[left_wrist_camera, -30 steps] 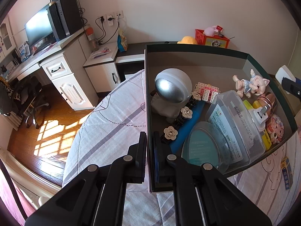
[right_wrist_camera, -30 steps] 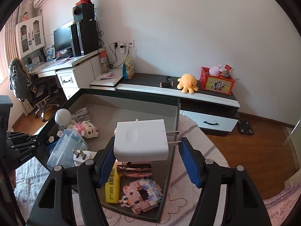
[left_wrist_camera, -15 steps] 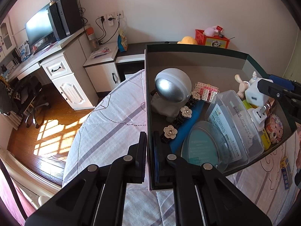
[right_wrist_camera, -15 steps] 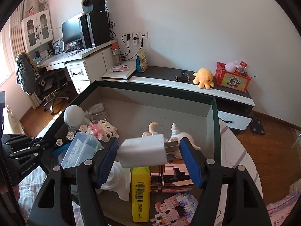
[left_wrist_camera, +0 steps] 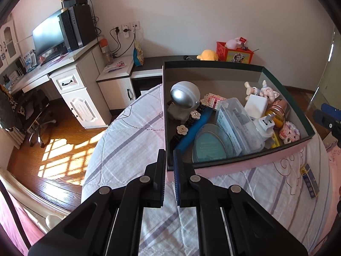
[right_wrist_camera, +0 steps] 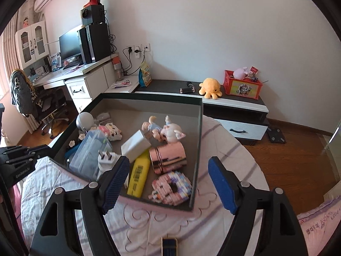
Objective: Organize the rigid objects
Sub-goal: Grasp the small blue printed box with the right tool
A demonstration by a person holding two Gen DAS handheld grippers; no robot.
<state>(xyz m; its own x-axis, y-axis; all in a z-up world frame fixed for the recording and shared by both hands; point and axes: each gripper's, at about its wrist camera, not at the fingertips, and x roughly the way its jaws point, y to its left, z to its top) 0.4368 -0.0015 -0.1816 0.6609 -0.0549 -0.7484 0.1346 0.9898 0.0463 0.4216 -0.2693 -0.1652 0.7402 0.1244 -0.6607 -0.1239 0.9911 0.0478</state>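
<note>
A dark open box (left_wrist_camera: 213, 65) (right_wrist_camera: 199, 140) sits on the bed, holding several rigid items. My left gripper (left_wrist_camera: 169, 166) is shut on the box's near left corner wall. The white charger block (right_wrist_camera: 135, 146) (left_wrist_camera: 255, 105) lies in the box, leaning against the pig figurine (right_wrist_camera: 168, 131) and the yellow tube (right_wrist_camera: 138, 172). My right gripper (right_wrist_camera: 168, 178) is open and empty, hovering over the box's near right corner above the pink brick ring (right_wrist_camera: 171, 186).
The box also holds a silver round-headed figure (left_wrist_camera: 184, 97), a clear plastic case (left_wrist_camera: 236, 123), a white plug (left_wrist_camera: 264, 125) and a shiny pink cylinder (right_wrist_camera: 168, 156). A small blue box (left_wrist_camera: 310, 183) (right_wrist_camera: 169, 245) lies on the bedsheet. A desk and low cabinet stand beyond.
My right gripper carried the white charger over the box, opened and let it go. The charger now lies inside and the gripper has drawn back. The left gripper has not moved.
</note>
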